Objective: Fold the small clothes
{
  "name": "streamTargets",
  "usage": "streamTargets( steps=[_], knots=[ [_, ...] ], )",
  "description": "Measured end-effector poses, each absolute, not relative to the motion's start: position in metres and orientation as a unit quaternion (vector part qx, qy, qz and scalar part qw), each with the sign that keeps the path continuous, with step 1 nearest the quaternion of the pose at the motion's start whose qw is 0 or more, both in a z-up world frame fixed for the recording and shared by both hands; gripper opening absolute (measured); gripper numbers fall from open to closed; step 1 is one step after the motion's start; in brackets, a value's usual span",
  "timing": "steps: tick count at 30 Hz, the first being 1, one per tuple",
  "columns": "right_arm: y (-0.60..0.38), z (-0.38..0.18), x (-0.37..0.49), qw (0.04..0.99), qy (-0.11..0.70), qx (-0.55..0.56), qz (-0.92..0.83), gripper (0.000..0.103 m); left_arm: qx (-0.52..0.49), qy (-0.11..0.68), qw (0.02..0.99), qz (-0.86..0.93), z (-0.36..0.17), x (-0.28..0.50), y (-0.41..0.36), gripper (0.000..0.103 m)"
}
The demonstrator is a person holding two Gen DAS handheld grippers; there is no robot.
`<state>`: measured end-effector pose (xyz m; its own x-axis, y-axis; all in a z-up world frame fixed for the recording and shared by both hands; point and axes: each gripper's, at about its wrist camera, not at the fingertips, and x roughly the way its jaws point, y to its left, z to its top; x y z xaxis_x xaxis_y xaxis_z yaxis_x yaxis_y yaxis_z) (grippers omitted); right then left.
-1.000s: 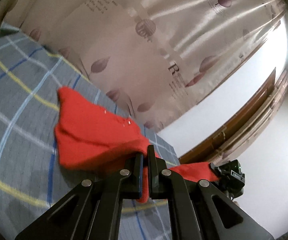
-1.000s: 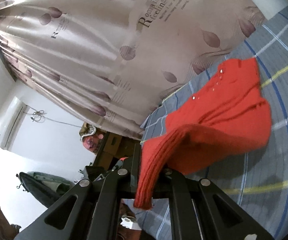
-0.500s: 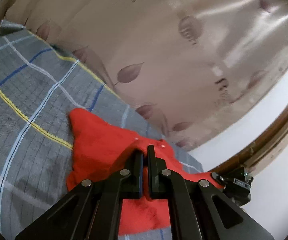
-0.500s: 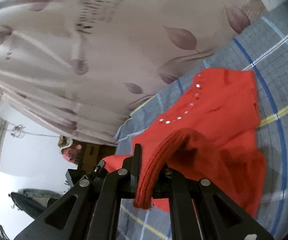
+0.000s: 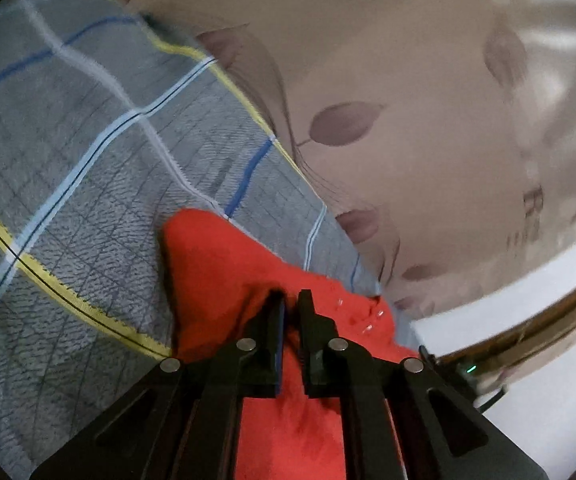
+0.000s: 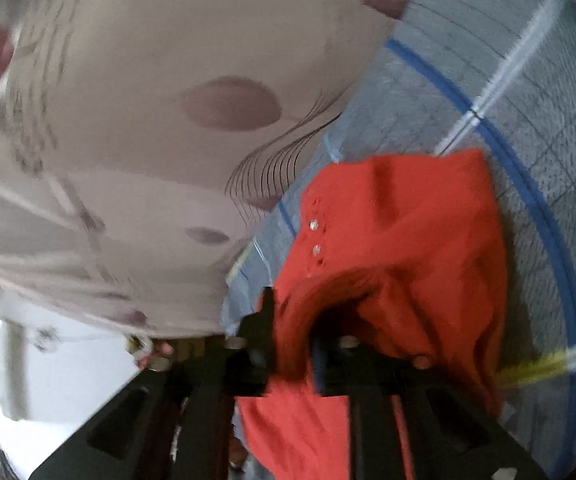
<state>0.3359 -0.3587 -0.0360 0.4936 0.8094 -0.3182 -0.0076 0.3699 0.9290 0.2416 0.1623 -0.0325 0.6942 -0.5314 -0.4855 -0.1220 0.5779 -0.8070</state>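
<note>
A red knit garment [image 5: 216,264] with small shiny studs lies bunched on the grey checked bed cover [image 5: 68,200]. My left gripper [image 5: 291,298] hovers low over it. Its jaws are opening and stand a little apart; the slit between them looks dark, with no cloth plainly pinched. In the right wrist view the garment [image 6: 407,220] is doubled over on itself. My right gripper [image 6: 293,320] is opening too, its jaws wider apart. The ribbed hem loops loosely through the gap and hides the right finger. No pad clearly presses on it.
A beige curtain with leaf prints [image 5: 407,100] hangs just behind the bed's far edge and also fills the left of the right wrist view [image 6: 128,120]. A wooden door frame [image 5: 547,320] and white wall lie beyond. The bed cover [image 6: 527,100] spreads out to the right.
Both grippers came down and forward toward the bed, bringing the held edge over the rest of the garment. Both pairs of jaws, shut on cloth before, have parted, the right more.
</note>
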Motion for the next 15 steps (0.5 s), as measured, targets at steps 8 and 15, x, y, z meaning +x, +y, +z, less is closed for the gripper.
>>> streamTargets(
  steps=[8,15],
  knots=[
    [-0.395,-0.03,0.314,0.701,0.318,0.562,0.305,0.075,-0.482,0.268,0.83,-0.082,0.0,0.212,0.189,0.065],
    [-0.386,-0.02,0.254,0.763,0.341,0.457,0.305,0.075,-0.247,0.362,0.876,-0.202,0.03,0.204,0.102,0.065]
  ],
)
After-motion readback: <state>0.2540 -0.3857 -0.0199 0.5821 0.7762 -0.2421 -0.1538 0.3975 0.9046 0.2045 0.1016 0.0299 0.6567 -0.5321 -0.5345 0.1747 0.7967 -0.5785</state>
